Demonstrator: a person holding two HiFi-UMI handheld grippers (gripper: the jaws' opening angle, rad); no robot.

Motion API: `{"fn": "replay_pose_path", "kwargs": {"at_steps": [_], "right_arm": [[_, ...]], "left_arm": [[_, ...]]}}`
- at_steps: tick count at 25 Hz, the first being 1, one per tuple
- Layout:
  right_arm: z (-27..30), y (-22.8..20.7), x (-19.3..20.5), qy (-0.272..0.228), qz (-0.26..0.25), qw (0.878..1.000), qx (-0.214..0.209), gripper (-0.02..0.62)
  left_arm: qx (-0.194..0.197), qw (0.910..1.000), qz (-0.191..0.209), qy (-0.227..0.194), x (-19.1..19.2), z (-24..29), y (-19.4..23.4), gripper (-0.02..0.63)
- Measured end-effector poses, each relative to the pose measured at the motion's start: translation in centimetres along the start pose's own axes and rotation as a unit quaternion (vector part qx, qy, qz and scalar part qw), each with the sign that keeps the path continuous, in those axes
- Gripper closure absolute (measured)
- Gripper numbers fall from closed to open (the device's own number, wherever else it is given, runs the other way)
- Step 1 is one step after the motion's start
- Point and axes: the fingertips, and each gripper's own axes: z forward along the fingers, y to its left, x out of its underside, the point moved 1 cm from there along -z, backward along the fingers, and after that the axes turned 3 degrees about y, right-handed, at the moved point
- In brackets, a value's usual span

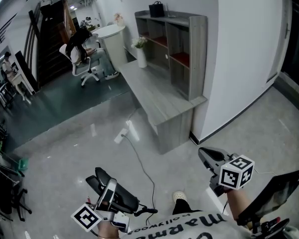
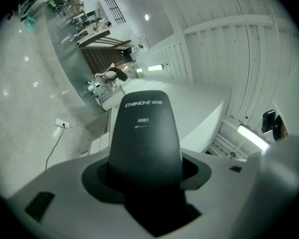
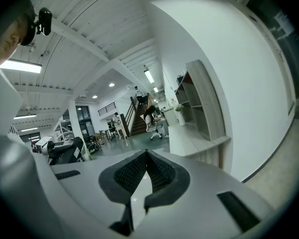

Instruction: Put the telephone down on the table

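The telephone [image 2: 145, 133] is a black handset that stands up between the jaws in the left gripper view. My left gripper [image 2: 145, 176] is shut on its lower part. In the head view that gripper [image 1: 102, 183] is at the bottom left, over the floor, with the black handset [image 1: 123, 199] across it. My right gripper [image 1: 209, 156] is at the lower right. It [image 3: 146, 156] is shut, with nothing between its pads. The long grey wooden table [image 1: 154, 96] stands ahead along the white wall, well away from both grippers, and also shows in both gripper views [image 2: 199, 108] [image 3: 189, 141].
A grey shelf unit [image 1: 177, 49] stands on the table's right side, with a black bag [image 1: 156, 9] on top. A white vase with flowers [image 1: 141, 54] is at the table's far end. A white power strip [image 1: 121, 135] and its cable lie on the floor. A person sits by an office chair [image 1: 82, 49] farther off.
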Motion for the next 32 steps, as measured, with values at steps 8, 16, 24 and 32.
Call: {"fn": "replay_pose_path", "kwargs": {"at_steps": [8,16,24,32], "right_arm": [[4.2,-5.0,-3.9,0.006,-0.013,1.0,-0.001,0.584],[10.2,-11.9,-7.5,0.014,-0.028,0.999,-0.026,0.584],[14.7,-16.0,-9.3,0.021,-0.035,0.998,-0.04,0.584],[14.4,-16.3,-9.1,0.015,-0.018,0.999,-0.032,0.584]], "left_arm": [[0.003,0.9999,-0.002,-0.011,-2.2,6.9,0.5,0.333],[-0.003,0.9995,-0.007,-0.032,-2.8,15.4,1.8,0.333],[-0.018,0.9987,-0.008,-0.046,-4.1,20.9,3.8,0.333],[-0.015,0.9992,-0.004,-0.037,-4.3,21.1,3.2,0.333]]}}
